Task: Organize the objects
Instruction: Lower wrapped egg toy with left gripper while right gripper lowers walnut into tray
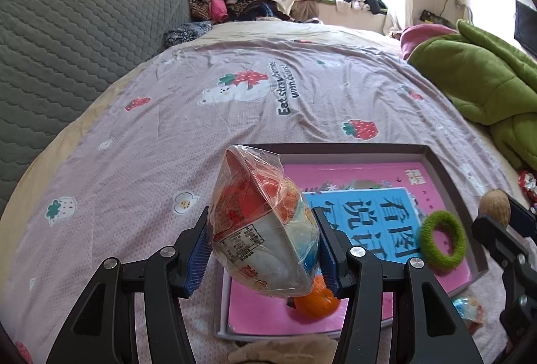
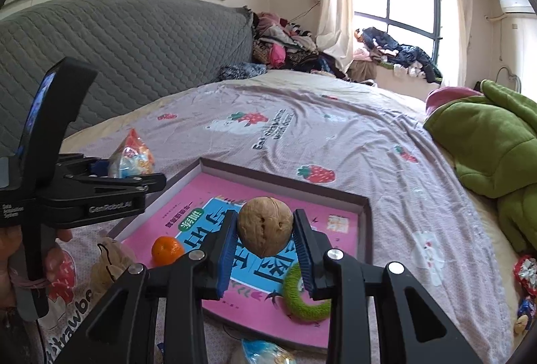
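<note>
Overhead, the left gripper [image 1: 263, 248] clamps a crinkly plastic snack bag [image 1: 258, 226] over the shallow tray's [image 1: 446, 172] seven-o'clock corner. Right gripper [image 2: 265, 241], narrowly parted, pinches a round wrinkled walnut [image 2: 265, 226]; fuzzy green ring [image 2: 298, 297] at five o'clock, smooth orange [image 2: 167, 249] at nine.

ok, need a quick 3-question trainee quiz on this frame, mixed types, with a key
1. True or false: the walnut lies loose in the tray.
2. Which thing does the left gripper hold?
A. the orange
B. the wrapped snack packet
C. the green ring
3. Fill in: besides the book, the tray holds the orange and the green ____.

Key
1. False. The right gripper has it clamped between its jaws, above the tray.
2. B. The packet sits between the left jaws.
3. ring
</note>
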